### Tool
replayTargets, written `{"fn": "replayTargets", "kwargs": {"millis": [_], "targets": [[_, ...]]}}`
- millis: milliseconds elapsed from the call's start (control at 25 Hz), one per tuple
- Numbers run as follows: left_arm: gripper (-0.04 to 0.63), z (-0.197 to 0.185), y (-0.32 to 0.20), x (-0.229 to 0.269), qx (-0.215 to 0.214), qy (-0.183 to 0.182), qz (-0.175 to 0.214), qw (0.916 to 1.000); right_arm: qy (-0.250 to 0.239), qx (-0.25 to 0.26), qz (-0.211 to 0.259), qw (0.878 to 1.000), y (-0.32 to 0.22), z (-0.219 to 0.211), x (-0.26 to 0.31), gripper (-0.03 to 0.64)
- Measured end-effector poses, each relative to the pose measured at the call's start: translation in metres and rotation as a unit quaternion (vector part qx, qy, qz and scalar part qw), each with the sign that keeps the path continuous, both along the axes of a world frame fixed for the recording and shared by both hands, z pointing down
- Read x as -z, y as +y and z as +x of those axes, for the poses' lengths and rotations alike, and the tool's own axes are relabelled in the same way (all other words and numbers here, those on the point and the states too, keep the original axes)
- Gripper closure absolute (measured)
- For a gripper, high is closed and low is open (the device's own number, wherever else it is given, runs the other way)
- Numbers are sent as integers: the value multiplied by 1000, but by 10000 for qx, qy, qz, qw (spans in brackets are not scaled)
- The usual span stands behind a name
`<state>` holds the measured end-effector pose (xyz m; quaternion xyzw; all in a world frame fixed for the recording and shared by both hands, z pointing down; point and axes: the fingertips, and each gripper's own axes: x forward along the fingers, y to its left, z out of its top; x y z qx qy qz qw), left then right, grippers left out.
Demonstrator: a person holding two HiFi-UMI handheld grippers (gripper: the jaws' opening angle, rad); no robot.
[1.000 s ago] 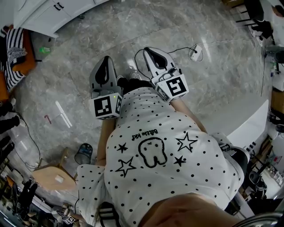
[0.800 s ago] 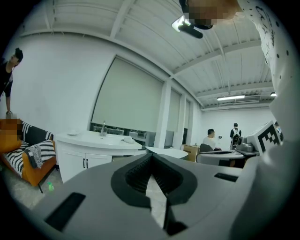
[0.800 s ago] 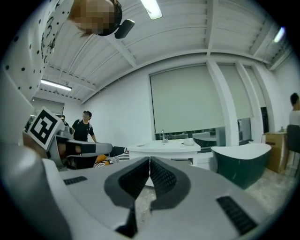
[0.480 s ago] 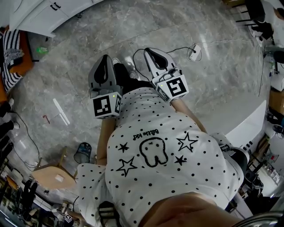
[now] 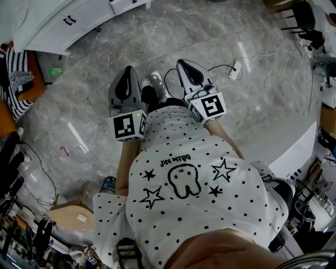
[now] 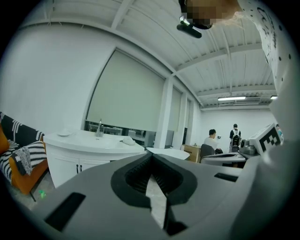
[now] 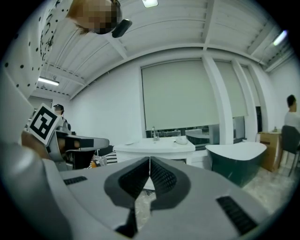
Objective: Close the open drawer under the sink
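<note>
The white sink cabinet [image 5: 63, 23] stands at the top left of the head view, with dark handles on its fronts. One white front [image 5: 128, 4] at the top edge seems to jut out, but I cannot tell whether it is the drawer. In the left gripper view the cabinet [image 6: 89, 152] carries a faucet [image 6: 99, 126]. The right gripper view shows the cabinet [image 7: 154, 147] straight ahead. Held side by side above the marble floor, my left gripper [image 5: 126, 71] and right gripper [image 5: 184, 63] are both shut and empty, well short of the cabinet.
An orange sofa with a striped cushion [image 5: 16, 79] stands left of the cabinet. A cable and a white plug [image 5: 233, 68] lie on the floor to the right. A dark green bathtub [image 7: 234, 159] stands right of the cabinet. Two people [image 6: 212, 140] are far back.
The floor has slid down in the head view and more of the cabinet shows at the top left, so I have moved toward it. Both grippers stay shut, side by side.
</note>
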<state>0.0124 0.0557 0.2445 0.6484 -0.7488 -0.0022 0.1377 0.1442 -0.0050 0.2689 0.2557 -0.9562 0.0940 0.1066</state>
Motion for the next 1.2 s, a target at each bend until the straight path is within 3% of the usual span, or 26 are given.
{"fn": "replayTargets", "kwargs": {"millis": [240, 720, 880, 1200], "targets": [[589, -37, -25, 3, -109, -42, 5, 9999, -57, -176, 12, 9998, -22, -35, 4, 601], [589, -63, -41, 1, -111, 14, -129, 9999, 72, -226, -166, 9996, -37, -63, 0, 601], [589, -68, -72, -9, -2, -184, -213, 9996, 75, 6, -207, 9998, -70, -72, -11, 601], [589, -77, -161, -11, 451, -112, -31, 9989, 48, 244, -92, 9996, -173, -75, -13, 601]]}}
